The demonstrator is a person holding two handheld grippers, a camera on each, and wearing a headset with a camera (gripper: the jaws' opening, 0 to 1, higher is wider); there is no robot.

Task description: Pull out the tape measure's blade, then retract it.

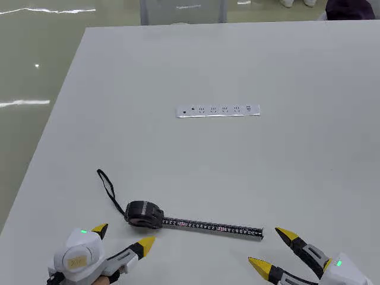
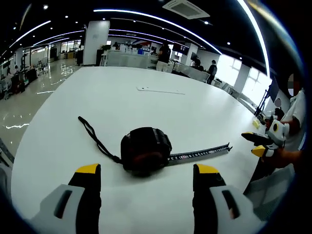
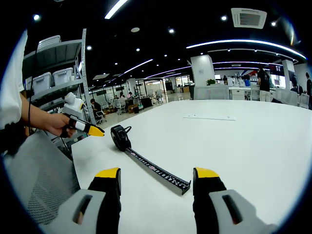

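Note:
A black tape measure lies on the white table near its front edge, its dark blade pulled out to the right and lying flat. A black wrist strap trails off behind it to the left. My left gripper is open just in front of the case, not touching it. My right gripper is open too, a little short of the blade's end hook. In the right gripper view the case sits at the blade's far end.
A white power strip lies flat in the middle of the table. The table's left edge runs over a glossy floor. A person's hand holds the left gripper near a grey chair back.

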